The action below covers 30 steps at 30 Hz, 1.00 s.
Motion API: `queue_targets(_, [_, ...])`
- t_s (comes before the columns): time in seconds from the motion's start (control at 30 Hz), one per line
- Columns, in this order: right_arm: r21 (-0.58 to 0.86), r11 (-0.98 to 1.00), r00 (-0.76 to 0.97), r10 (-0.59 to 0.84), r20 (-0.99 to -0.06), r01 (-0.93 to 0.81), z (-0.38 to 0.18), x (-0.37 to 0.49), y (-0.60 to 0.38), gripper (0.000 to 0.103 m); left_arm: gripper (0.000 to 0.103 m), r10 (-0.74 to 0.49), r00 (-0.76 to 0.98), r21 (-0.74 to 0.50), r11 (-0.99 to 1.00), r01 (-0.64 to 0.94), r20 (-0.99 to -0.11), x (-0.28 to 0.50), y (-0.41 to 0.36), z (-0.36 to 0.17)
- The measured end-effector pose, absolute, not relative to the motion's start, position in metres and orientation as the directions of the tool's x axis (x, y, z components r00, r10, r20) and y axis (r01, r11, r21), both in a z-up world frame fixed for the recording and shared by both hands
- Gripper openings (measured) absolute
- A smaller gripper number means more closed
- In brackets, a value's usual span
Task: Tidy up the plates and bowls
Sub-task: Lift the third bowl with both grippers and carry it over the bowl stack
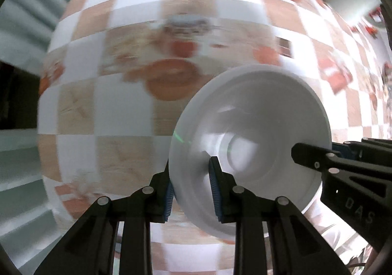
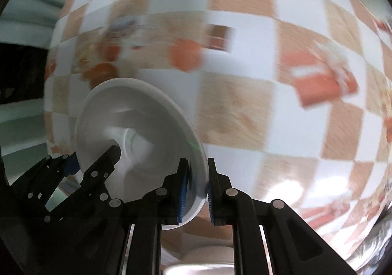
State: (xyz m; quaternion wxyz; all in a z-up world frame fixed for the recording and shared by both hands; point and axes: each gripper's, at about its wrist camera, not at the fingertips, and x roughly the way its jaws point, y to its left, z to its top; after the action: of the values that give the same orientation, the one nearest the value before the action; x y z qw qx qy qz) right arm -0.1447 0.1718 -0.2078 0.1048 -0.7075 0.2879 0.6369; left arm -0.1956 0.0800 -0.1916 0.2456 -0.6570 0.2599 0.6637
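A white bowl (image 1: 250, 128) hangs over the checked tablecloth, held by both grippers at once. My left gripper (image 1: 192, 191) is shut on the bowl's near-left rim, with one blue pad inside the wall and one outside. The right gripper (image 1: 306, 157) reaches in from the right edge and clamps the opposite rim. In the right wrist view the same bowl (image 2: 147, 113) sits lower left, and my right gripper (image 2: 198, 189) is shut on its rim. The left gripper (image 2: 93, 159) shows there at the bowl's far side, one finger inside it.
The table carries a beige-and-white checked cloth (image 1: 117, 108) with red and orange prints, blurred by motion. Its left edge drops off to a pale green slatted surface (image 1: 17, 164). A pale rounded shape (image 2: 203, 257), too blurred to identify, lies below the right gripper.
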Motion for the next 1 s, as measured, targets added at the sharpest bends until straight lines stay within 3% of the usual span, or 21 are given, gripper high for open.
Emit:
queue_targets(0.47, [0.205, -0.765, -0.005, -0.256, -0.967, -0.611, -0.205, -0.094, 0.195, 0.017, 0.029, -0.004, -0.019, 0.016, -0.696, -0.718, -1.0, -0.139, 0.141, -0.186])
queue_targets(1.0, [0.261, -0.74, -0.113, -0.245, -0.963, -0.62, -0.133, -0.063, 0.213, 0.017, 0.029, 0.087, -0.102, 0.019, -0.664, -0.748, -0.991, -0.114, 0.117, -0.1])
